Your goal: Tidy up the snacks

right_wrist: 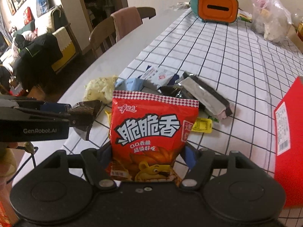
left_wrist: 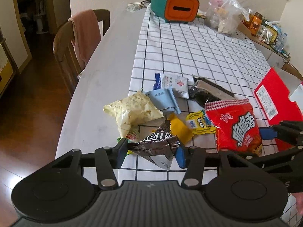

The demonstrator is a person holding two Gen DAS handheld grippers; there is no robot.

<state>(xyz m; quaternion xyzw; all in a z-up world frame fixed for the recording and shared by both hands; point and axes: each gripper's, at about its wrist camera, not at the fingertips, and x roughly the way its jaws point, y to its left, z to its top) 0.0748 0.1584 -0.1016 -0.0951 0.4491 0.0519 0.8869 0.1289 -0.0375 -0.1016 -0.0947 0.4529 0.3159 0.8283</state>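
1. Risk: the left gripper (left_wrist: pixel 151 151) pinches the brown chocolate-candy packet (left_wrist: pixel 155 145) only by a crumpled end; most of the packet hangs free below the jaws. A jolt could let the slick foil slide out and drop it onto the snack pile (left_wrist: pixel 170 104).
2. Risk: the right gripper (right_wrist: pixel 149 158) clamps the red crisp packet (right_wrist: pixel 151 132) low at its sides, so the puffed bag stands tall above the fingers. It may flop over, and a harder squeeze could crush what is inside.
3. Risk: both tools are close together over the pile's near edge. In the right wrist view the left gripper sits just beside the red packet, so a crossing move could knock one load against the other.
4. Tool state: both sets of jaws are partly closed, each pressing on its own packet. Neither is empty.
5. Pose: both grippers tilt steeply downward toward the checked tablecloth (left_wrist: pixel 198 53), with their loads looking raised just clear of it.
6. Where things are: the remaining snacks lie heaped mid-cloth. The red box (right_wrist: pixel 289 132) lies to the right and is, I judge, the likely destination.
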